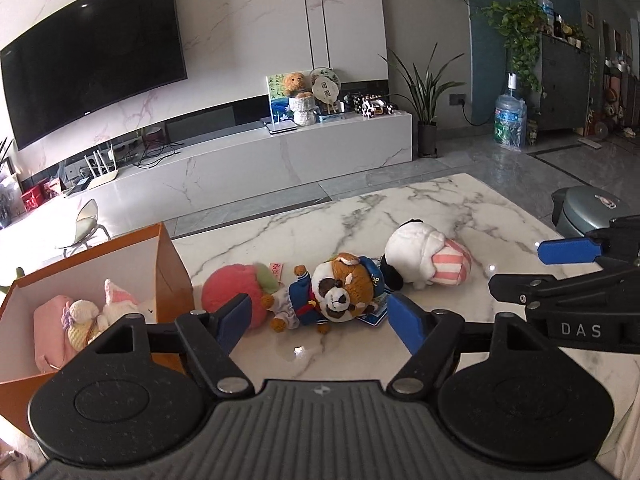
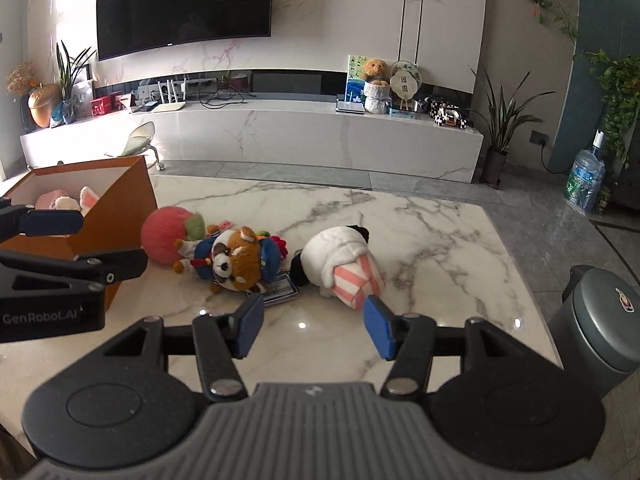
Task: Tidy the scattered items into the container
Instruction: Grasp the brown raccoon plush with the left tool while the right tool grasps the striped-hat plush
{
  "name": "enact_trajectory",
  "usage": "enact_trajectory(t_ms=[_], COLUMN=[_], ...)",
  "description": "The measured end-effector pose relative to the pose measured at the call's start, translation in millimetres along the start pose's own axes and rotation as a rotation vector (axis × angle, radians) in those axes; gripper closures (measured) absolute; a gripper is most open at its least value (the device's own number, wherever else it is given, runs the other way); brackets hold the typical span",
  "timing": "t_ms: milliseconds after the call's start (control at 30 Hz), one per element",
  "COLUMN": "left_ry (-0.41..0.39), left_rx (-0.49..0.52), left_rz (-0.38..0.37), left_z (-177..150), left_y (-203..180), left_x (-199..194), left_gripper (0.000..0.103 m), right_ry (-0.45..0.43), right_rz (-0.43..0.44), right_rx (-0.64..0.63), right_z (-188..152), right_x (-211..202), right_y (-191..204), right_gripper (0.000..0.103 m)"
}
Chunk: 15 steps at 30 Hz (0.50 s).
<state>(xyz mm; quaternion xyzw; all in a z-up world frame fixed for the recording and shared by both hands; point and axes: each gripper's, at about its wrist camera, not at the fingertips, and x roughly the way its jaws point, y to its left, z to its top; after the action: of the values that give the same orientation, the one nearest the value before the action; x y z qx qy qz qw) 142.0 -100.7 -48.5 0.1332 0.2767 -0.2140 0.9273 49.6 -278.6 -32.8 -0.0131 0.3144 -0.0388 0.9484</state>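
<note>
An orange box (image 1: pixel 172 276) stands at the table's left with several plush toys inside; it also shows in the right wrist view (image 2: pixel 128 200). On the marble table (image 1: pixel 420 208) lie a pink strawberry plush (image 1: pixel 228 288), a raccoon plush in a blue sailor suit (image 1: pixel 336 292) and a white dog plush with pink striped shorts (image 1: pixel 420 256). My left gripper (image 1: pixel 320 320) is open, just in front of the raccoon plush. My right gripper (image 2: pixel 314 326) is open, near the raccoon (image 2: pixel 236 260) and the white plush (image 2: pixel 344 260), touching neither. The strawberry plush (image 2: pixel 164 236) lies beside the box.
A card with a blue border (image 2: pixel 280 292) lies under the raccoon. A grey round bin (image 2: pixel 600 320) stands off the table's right edge. Beyond the table are a white TV bench (image 2: pixel 280 136) and potted plants. The right gripper's body (image 1: pixel 580 304) crosses the left view's right side.
</note>
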Motion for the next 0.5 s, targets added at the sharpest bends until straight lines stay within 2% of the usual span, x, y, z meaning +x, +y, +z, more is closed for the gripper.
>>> enact_trajectory(t_ms=[233, 300, 500], left_ry=[0.036, 0.048, 0.079], left_rx=[0.053, 0.064, 0.079], left_rz=[0.014, 0.022, 0.026], left_z=[-2, -2, -3], left_y=[-3, -1, 5], left_x=[31, 40, 61], left_gripper=[0.015, 0.015, 0.015], right_ry=[0.042, 0.053, 0.093], right_rz=[-0.013, -0.012, -0.009], right_rx=[0.005, 0.005, 0.005], right_z=[0, 1, -1], right_x=[30, 39, 68], right_y=[-9, -10, -12], right_gripper=[0.043, 0.037, 0.034])
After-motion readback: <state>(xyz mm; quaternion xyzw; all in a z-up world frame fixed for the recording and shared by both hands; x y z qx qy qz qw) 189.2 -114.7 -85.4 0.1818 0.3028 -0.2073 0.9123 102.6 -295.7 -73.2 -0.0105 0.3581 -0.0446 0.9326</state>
